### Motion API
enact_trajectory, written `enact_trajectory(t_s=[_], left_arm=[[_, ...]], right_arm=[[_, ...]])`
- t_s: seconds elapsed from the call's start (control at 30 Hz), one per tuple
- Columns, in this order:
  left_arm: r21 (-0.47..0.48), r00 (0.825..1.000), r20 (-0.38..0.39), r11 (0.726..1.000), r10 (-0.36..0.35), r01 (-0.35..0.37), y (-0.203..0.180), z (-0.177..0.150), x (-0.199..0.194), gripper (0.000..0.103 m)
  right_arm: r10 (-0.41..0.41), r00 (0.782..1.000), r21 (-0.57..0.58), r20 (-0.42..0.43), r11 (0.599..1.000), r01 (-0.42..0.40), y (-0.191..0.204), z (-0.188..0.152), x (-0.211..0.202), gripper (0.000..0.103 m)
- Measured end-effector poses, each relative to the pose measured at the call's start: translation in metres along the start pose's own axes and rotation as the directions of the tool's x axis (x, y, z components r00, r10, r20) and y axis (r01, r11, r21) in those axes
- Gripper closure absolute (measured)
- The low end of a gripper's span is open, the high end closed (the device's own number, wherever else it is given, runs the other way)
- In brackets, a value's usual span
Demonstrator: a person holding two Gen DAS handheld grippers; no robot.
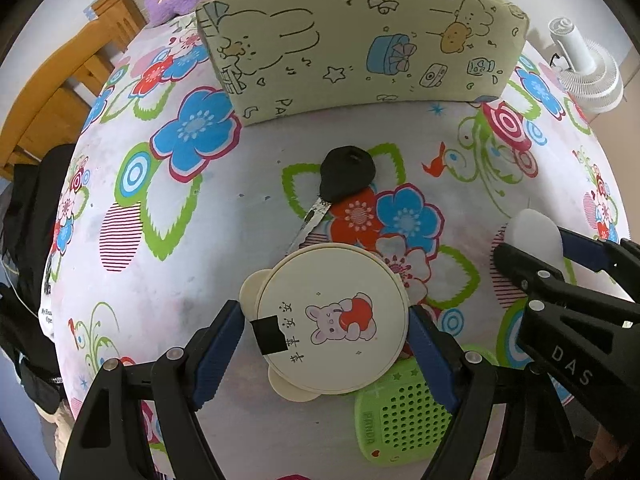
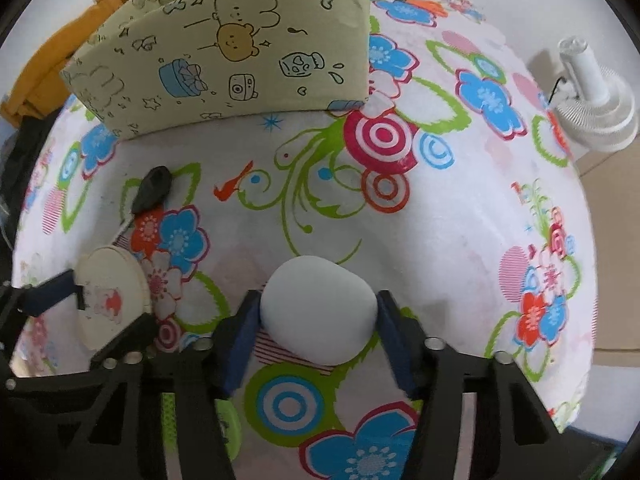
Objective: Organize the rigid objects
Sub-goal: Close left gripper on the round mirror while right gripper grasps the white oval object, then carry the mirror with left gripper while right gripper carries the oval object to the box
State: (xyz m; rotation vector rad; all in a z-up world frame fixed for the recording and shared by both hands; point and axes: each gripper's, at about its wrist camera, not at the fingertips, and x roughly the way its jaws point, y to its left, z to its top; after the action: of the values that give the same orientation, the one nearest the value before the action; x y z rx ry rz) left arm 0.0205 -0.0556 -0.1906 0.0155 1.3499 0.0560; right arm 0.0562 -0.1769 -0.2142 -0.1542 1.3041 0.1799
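Left gripper (image 1: pixel 326 330) has its blue pads pressed on both sides of the round cream case (image 1: pixel 332 320) with the bunny sticker, so it's closed down to the case's width and gripping it flat. Right gripper (image 2: pixel 318 314) is doing the same with the pale egg-shaped object (image 2: pixel 318 310), pads snug against its sides. Can't tell if either one is lifted or just resting on the floral tablecloth (image 2: pixel 460 220).

Both sit toward the near edge of the table. The green perforated box (image 1: pixel 394 420) is just under and behind the case at the near edge, and the black-headed key (image 1: pixel 340 184) lies a bit farther in, blade tip about touching the case rim.

What I'd worry about: the egg thing is smooth and rounded, so it could squirt out of the pads if the squeeze is off-centre. The case is held by its thin edge, so it might pivot or pop open. Lifting it could also drag the key.

The yellow cartoon-print storage box (image 1: pixel 360 48) stands at the far side. Its inside is hidden, so no idea what's in it.
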Motion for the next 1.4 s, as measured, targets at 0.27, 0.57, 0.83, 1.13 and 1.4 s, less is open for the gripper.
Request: enact_trajectory(t_s=[0.27, 0.57, 0.83, 1.13, 1.4], left_arm=[[-0.001, 1.000, 0.014, 1.000, -0.008, 0.008, 0.012, 0.007, -0.007, 0.020], [0.005, 0.998, 0.067, 1.000, -0.009, 0.009, 0.018, 0.018, -0.029, 0.020], [0.013, 0.993, 0.113, 1.000, -0.019, 0.018, 0.028, 0.033, -0.048, 0.020], [0.026, 0.986, 0.162, 0.999, -0.039, 0.035, 0.040, 0.051, -0.065, 0.020], [0.036, 0.977, 0.209, 0.998, -0.050, 0.043, 0.051, 0.064, -0.087, 0.020]], right_arm=[[0.012, 1.000, 0.022, 0.002, 1.000, -0.012, 0.009, 0.008, -0.008, 0.045], [0.023, 0.998, 0.023, 0.062, 0.999, -0.025, 0.017, 0.028, -0.038, 0.045], [0.020, 0.993, 0.045, 0.115, 0.999, -0.025, 0.024, 0.041, -0.056, 0.045], [0.015, 0.986, 0.070, 0.167, 0.997, -0.027, 0.030, 0.057, -0.080, 0.045], [0.003, 0.975, 0.085, 0.223, 0.996, -0.022, 0.040, 0.069, -0.107, 0.045]])
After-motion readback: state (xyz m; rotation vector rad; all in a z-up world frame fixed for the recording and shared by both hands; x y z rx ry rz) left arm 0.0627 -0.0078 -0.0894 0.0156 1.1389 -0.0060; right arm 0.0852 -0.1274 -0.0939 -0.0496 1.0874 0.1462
